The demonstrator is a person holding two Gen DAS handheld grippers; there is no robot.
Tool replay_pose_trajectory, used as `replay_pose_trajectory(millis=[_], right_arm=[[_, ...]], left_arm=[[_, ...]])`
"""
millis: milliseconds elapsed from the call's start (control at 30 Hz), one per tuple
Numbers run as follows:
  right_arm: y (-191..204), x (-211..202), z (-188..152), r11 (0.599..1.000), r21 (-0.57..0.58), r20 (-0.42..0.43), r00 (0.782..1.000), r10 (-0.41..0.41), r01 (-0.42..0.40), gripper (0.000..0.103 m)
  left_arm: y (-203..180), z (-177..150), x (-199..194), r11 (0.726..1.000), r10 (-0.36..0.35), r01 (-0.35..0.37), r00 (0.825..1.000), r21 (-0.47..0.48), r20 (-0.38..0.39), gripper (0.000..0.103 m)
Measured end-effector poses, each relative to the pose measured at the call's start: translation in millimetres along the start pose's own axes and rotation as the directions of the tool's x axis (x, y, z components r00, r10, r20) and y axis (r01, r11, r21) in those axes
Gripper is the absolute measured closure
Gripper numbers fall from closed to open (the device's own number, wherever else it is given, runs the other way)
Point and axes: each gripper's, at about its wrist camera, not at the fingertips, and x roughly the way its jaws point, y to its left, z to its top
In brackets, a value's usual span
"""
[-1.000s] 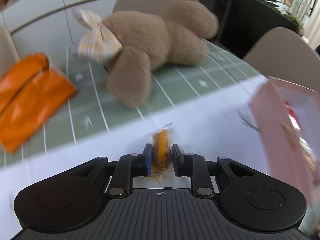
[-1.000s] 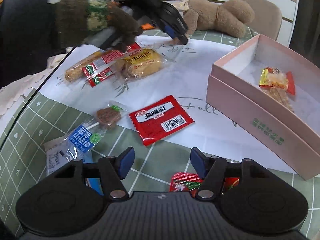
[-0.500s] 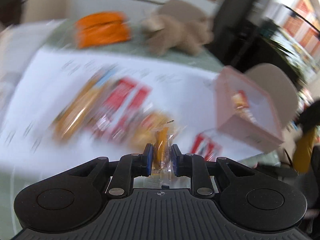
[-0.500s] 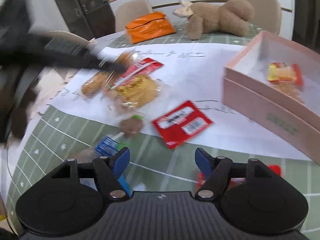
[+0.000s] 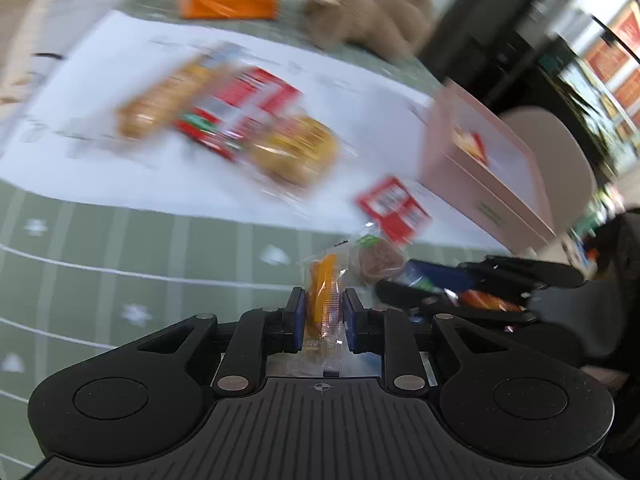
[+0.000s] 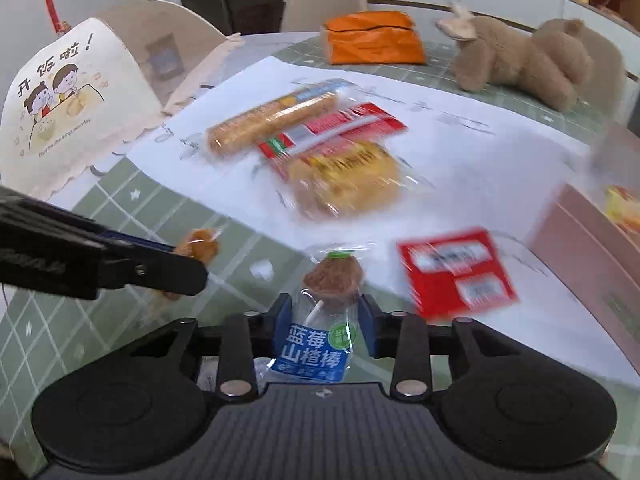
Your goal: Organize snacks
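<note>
snacks first: our left gripper point(image 5: 323, 312) is clamped on a small orange candy packet point(image 5: 325, 292), held above the near edge of the tabletop point(image 5: 120, 248). our right gripper point(image 6: 324, 320) is closing its jaws around the blue hawthorn lollipop point(image 6: 316, 344), wrapper between the pads. we'd say pinch the wrapper squarely, lift straight up, then carry both over to the pink box point(image 6: 592, 264) at the right edge, clearing its wall before letting go.
</note>
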Motion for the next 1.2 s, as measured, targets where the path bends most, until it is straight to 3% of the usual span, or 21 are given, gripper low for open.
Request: replay_pose_trajectory(millis=[133,367,533,700,867,1000,1033,1067,1100,1200], right_arm=[[-32.5,-47.5,-24.5,0.995,0.095,0.033,0.999,-0.019,0.016,0.073],[-80.7,-120.1,-59.3,0.961,0.255,0.119,0.983,-0.137,0.104,0.073],[-97.4,-135.2,-76.8,0.939,0.313,0.128,0.974,-0.189,0.142,0.073],[-104.7,-144.6,-80.6,0.932,0.330,0.161,0.964,-0.212,0.150,0.073],[-115.4,-164.0,-68.6,0.925,0.349,0.240,0.939,-0.245,0.152,0.073],[-132.7,-180.9,-33.1,0.913,0.357,0.336,0.886,-0.321,0.195,0.071],[-139.4,-184.1,-21.2,0.912,0.354,0.363,0.869,-0.337,0.206,0.065],[-147.3,-184.5,-9.1,0.911,0.352,0.380,0.856,-0.350,0.216,0.057],[-155.3,-182.5,0.5,0.907,0.354,0.375,0.854,-0.361,0.228,0.043],[-171.8,-170.8,12.8,0.871,0.385,0.316,0.843,-0.436,0.306,0.040]], left_arm=[[-36.5,-5.6,10.6,0.993,-0.061,0.065,0.997,0.095,-0.047,0.080],[-94.8,-7.7,15.8,0.958,-0.080,0.094,0.995,0.271,-0.062,0.079],[-110.2,-7.7,19.8,0.948,-0.109,0.129,0.991,0.290,-0.082,0.079],[-118.2,6.7,15.5,0.947,-0.173,0.180,0.984,0.268,-0.051,0.079],[-143.8,56.8,1.9,0.924,-0.260,0.237,0.965,0.300,0.039,0.079],[-178.1,133.7,-4.2,0.891,-0.384,0.325,0.912,0.317,0.144,0.077],[-182.7,149.1,0.7,0.896,-0.386,0.336,0.912,0.292,0.137,0.075],[-186.9,163.4,10.1,0.907,-0.365,0.328,0.925,0.266,0.107,0.075],[-189.7,171.6,18.4,0.917,-0.336,0.301,0.936,0.262,0.103,0.074],[-182.7,165.8,26.7,0.919,-0.310,0.264,0.943,0.294,0.122,0.074]])
